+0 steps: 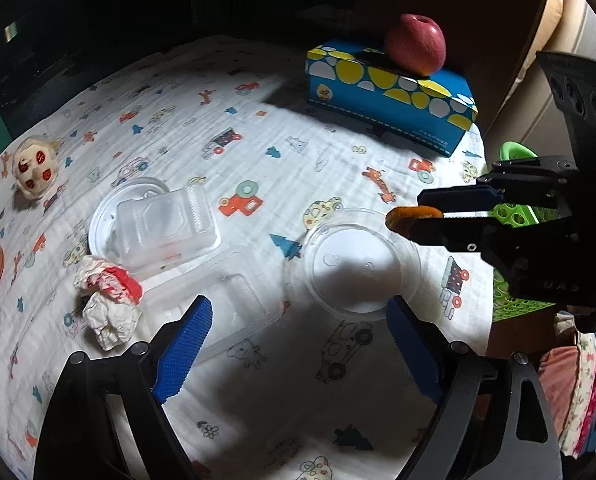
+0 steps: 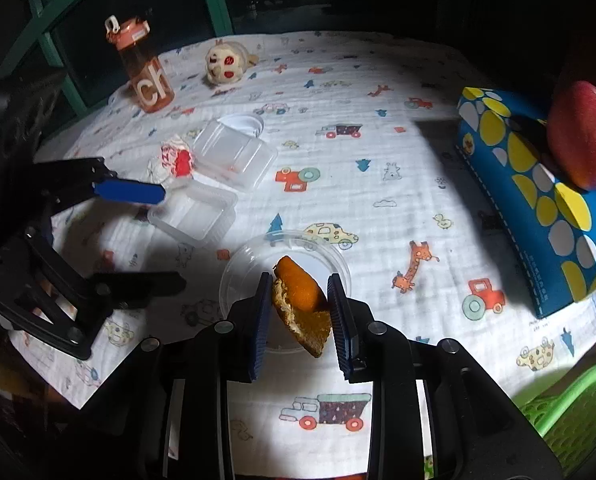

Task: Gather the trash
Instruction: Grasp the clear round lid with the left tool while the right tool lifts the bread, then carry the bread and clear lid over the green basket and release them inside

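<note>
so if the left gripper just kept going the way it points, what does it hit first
Most likely the clear rectangular tray on the cloth, which lies just ahead between the open left gripper fingers; the round clear lid sits slightly right. Depth is hard to judge.

Two black handheld grippers with blue pads

Left gripper (image 1: 298, 340) and right gripper (image 2: 299, 316): black linkage frames, silver screws, ribbed blue fingers (image 1: 184, 346).
</note>
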Demonstrator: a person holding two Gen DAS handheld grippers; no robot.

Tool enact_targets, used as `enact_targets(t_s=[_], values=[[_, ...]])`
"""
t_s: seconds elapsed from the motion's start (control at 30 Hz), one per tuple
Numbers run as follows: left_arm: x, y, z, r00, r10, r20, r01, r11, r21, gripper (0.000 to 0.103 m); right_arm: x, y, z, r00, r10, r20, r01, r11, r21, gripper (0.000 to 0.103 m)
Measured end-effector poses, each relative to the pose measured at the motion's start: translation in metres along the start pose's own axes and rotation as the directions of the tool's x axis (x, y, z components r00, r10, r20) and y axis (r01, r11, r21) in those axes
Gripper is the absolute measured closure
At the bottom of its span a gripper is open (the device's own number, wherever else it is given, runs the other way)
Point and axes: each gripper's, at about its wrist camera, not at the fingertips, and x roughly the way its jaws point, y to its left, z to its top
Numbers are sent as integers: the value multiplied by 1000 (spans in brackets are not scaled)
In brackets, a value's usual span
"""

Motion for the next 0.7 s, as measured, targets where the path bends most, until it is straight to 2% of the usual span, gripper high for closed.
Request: enact_targets(t_s=[0.1, 0.33, 0.5, 0.7], values=[[7, -13, 8, 999, -39, -8, 40, 997, 59, 12, -21, -6, -4, 999, -14, 37, 13, 999, 35, 75], [38, -49, 23, 995, -69, -72, 83, 976, 199, 8, -65, -30, -26, 994, -78, 79, 67, 989, 132, 75], [62, -56, 27, 991, -57, -117, 84, 968, 235, 8, -88, -47, -49, 988, -124, 94, 103, 974, 202, 75], [74, -51, 35, 990, -66, -127, 94, 969, 229, 8, -113, -69, -80, 977, -188, 102, 150, 941, 303, 75]])
